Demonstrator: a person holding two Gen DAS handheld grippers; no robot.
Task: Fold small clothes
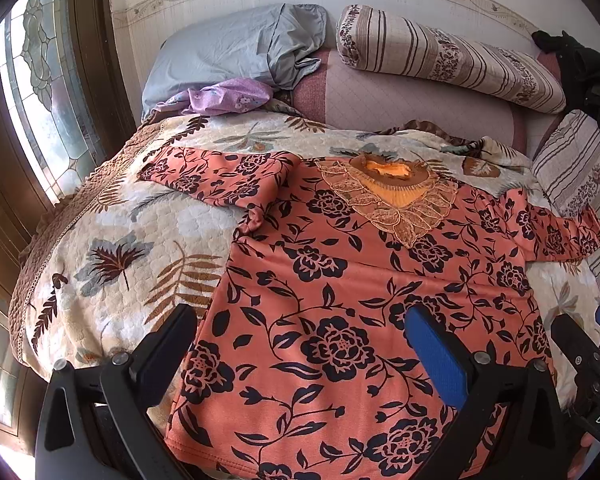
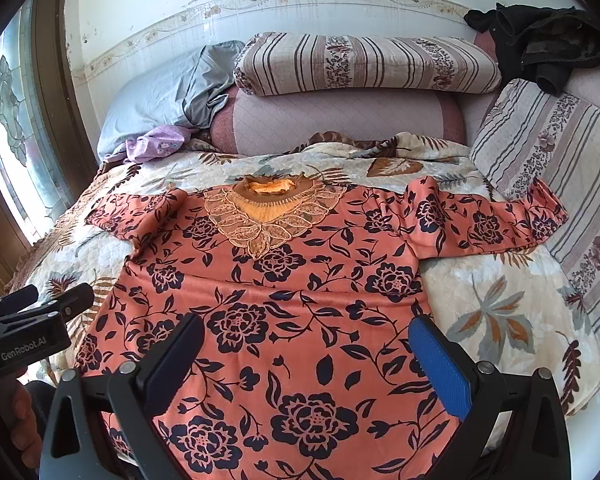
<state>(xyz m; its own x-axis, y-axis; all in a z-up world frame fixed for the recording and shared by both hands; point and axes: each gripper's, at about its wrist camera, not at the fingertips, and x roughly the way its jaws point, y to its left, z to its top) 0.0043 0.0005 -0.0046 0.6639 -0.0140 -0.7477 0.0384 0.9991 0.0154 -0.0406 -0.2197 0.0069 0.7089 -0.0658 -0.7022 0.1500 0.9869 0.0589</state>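
Blouse, coral w/ black flower print and lace collar point(image 2: 284, 300), lies flat face-up on the leaf-print quilt point(image 2: 496, 320), sleeves spread. Left gripper point(image 1: 312, 344) & right gripper point(image 2: 312, 356) both hang apart, empty, above its hem. Risk: thin knit may slip or bunch; a pinch could catch quilt too.

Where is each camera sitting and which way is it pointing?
Left wrist: on the left gripper, open over the shirt's left hem, facing the pillows; right gripper at its right edge.
Right wrist: on the right gripper, open over the hem's right part, facing likewise; left gripper and a hand at left.
Shared: shirt, floral blanket, striped pillow.
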